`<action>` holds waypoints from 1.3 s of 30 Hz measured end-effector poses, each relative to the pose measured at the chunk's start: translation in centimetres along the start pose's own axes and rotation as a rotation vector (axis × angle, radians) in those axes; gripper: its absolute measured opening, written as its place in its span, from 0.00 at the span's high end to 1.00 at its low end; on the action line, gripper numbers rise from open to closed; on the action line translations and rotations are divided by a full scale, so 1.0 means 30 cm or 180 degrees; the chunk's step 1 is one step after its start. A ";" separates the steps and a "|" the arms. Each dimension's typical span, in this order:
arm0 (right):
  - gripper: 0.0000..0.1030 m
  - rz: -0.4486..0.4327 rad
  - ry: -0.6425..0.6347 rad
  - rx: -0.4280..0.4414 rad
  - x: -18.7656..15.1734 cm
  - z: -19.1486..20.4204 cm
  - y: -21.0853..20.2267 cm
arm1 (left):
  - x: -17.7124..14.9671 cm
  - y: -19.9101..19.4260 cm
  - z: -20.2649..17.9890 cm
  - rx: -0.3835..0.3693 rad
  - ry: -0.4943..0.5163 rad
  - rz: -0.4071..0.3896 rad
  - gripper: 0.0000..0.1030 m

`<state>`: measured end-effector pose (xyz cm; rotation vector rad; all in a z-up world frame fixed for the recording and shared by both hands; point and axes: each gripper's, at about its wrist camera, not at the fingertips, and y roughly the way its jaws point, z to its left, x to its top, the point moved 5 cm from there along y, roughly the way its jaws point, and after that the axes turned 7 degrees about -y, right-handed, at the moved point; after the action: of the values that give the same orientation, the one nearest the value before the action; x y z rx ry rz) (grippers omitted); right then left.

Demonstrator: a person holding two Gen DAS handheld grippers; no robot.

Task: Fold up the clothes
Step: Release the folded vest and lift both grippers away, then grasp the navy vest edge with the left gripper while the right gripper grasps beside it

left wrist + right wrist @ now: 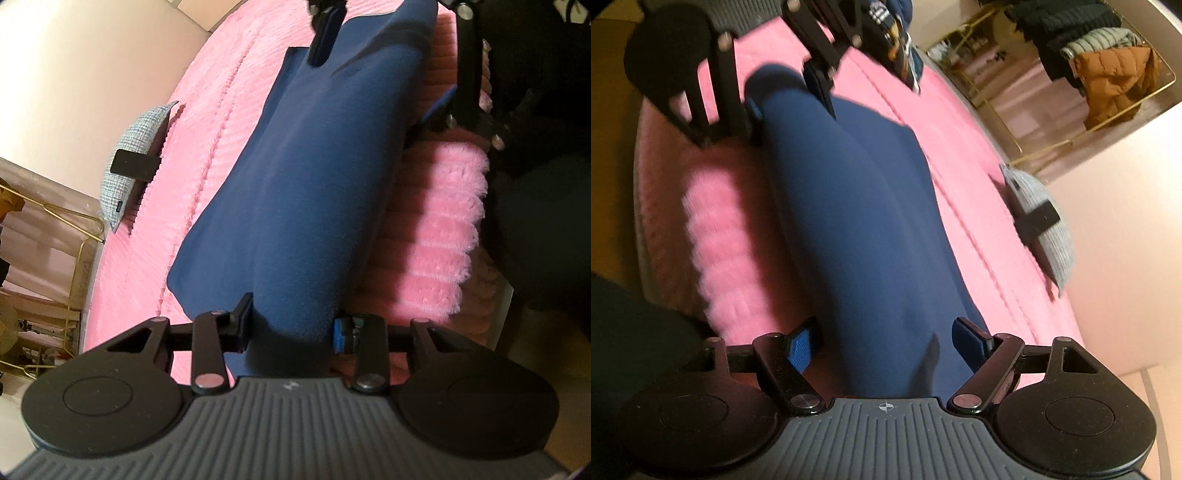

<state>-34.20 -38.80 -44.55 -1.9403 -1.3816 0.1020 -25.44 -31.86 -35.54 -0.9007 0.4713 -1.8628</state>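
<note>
A pink ribbed blanket fills most of both views, spread over a bed. A long navy blue garment, folded into a thick roll, runs from the bottom centre of each frame up toward the top, lying on the blanket. In the left wrist view, the left gripper at bottom centre has its jaws pressed against the near end of the garment, holding it. In the right wrist view, the right gripper at bottom centre stands wide, its pads apart from the cloth between them. A grey checked cushion sits at the left edge, a gold clothes rack in the upper right.
</note>
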 end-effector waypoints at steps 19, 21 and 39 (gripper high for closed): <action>0.23 0.0041 0.0031 -0.0058 -0.074 -0.014 0.011 | -0.008 0.005 -0.004 -0.0016 -0.0035 -0.0014 0.66; 0.23 0.0012 0.0012 -0.0052 -0.067 -0.010 0.005 | -0.009 0.005 -0.004 -0.0009 -0.0044 -0.0027 0.66; 0.23 -0.0368 0.1124 0.0630 -0.038 -0.115 -0.199 | -0.125 -0.204 0.140 -0.0404 -0.1720 -0.0470 0.60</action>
<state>-37.79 -40.68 -38.84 -1.6198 -1.1951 -0.1478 -25.01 -25.49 -30.20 -1.5003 0.1908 -1.6375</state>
